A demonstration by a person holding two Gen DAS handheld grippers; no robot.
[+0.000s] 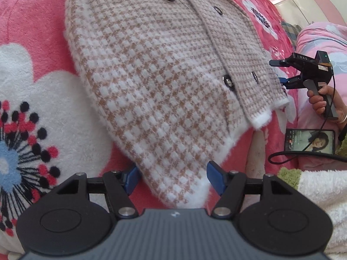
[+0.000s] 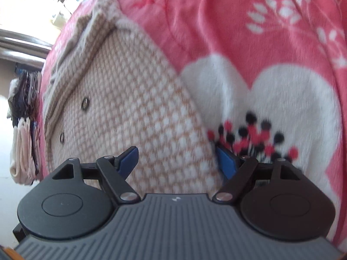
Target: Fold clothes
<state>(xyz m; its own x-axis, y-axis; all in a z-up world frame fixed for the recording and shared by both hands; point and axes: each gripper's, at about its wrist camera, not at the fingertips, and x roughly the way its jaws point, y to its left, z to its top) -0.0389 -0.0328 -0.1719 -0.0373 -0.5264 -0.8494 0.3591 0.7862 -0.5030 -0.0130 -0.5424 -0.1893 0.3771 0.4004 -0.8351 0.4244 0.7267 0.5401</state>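
Both tongs, left tongs (image 1: 172,178) and right tongs (image 2: 176,162), are held wide apart astride opposite edges of the houndstooth knit cardigan (image 1: 156,65), gripping nothing. It is spread on the pink floral blanket (image 1: 28,26). Soft, thick and light, it is best pinched at its fuzzy white hem.

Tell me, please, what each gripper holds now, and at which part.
Nothing seems held. The left gripper straddles the hem corner of the checked jacket, and the right gripper straddles its side edge, both with jaws apart.
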